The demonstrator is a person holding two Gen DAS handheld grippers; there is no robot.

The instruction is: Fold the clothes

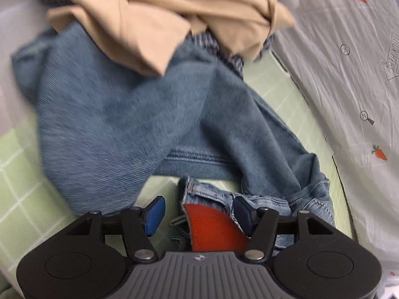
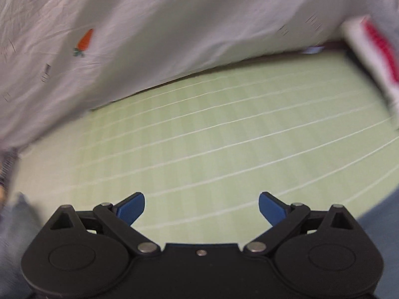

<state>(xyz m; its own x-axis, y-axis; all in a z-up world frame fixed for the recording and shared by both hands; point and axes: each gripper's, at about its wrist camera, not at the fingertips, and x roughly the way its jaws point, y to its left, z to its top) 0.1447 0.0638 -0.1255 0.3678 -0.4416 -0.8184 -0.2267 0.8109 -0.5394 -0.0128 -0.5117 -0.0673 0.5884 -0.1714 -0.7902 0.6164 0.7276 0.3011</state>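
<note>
Folding has barely begun: the left tool (image 1: 199,215), released, straddles the jeans (image 1: 129,114) waistband, the right tool (image 2: 202,208) spread over bare mat (image 2: 224,137).

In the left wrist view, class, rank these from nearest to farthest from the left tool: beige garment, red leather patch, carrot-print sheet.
1. red leather patch, between the left tool fingers
2. carrot-print sheet, off to the right
3. beige garment, top of the pile

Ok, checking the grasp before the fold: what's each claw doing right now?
Left claw: open, astride the jeans waistband with its orange patch, not pinching it.
Right claw: open, empty.
</note>
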